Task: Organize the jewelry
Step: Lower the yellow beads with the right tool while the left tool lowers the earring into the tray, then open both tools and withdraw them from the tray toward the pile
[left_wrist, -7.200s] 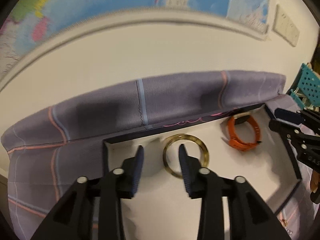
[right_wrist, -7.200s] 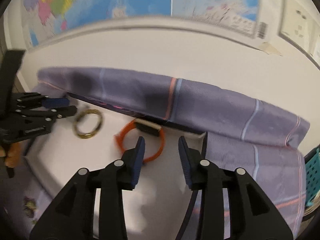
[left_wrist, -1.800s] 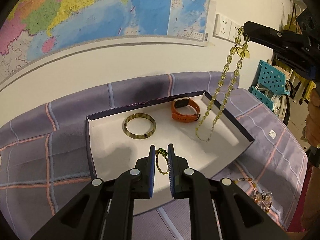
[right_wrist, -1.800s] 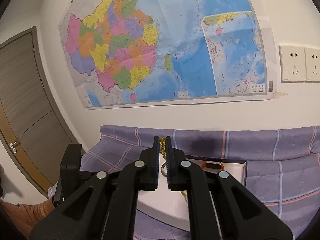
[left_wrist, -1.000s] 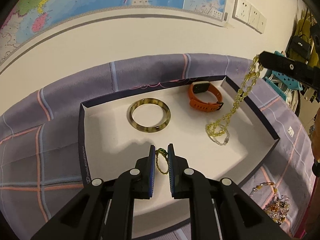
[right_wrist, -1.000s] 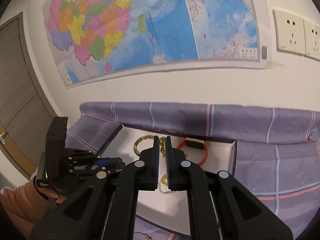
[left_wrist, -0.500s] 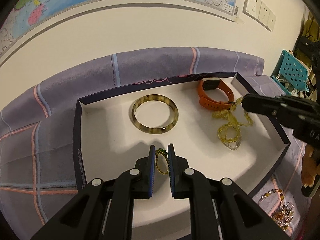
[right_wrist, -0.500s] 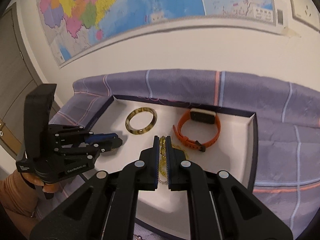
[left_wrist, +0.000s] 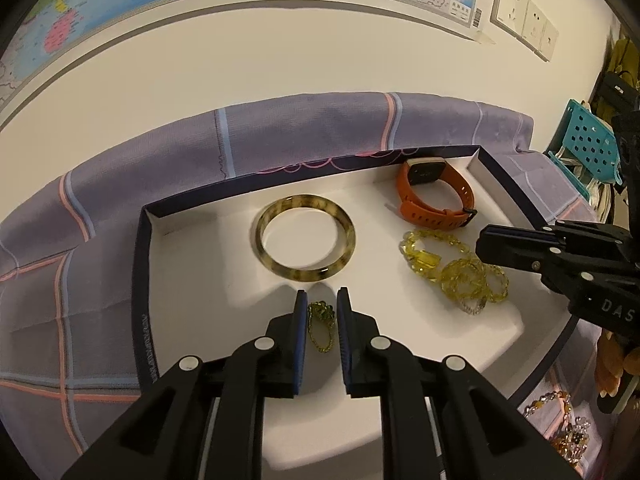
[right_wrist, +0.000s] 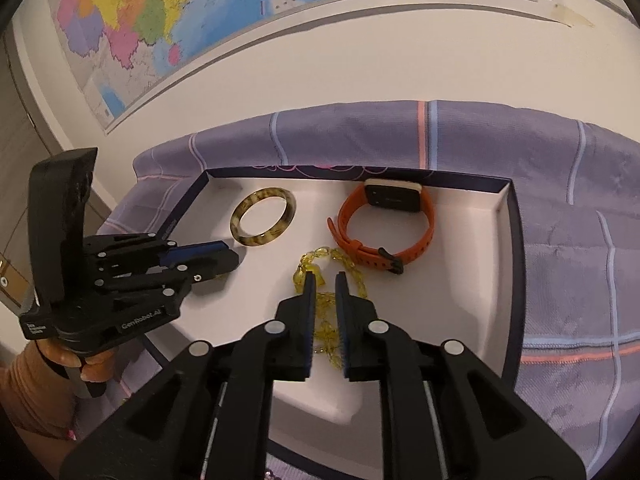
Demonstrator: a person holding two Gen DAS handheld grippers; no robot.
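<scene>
In the tray (left_wrist: 146,264): one bangle (left_wrist: 306,238), one watch (left_wrist: 434,198), two bead strings, both grippers released.

White lettering reading "GenRobot.AI" runs along the black body of the left claw (right_wrist: 224,258) at the left of the right wrist view. In the left wrist view the right claw (left_wrist: 486,240) — entering from the right — carries the letters "DAS", cut off by the edge. Print on the wall map (right_wrist: 168,8) and the box (left_wrist: 143,240) rim is too small to read.
</scene>
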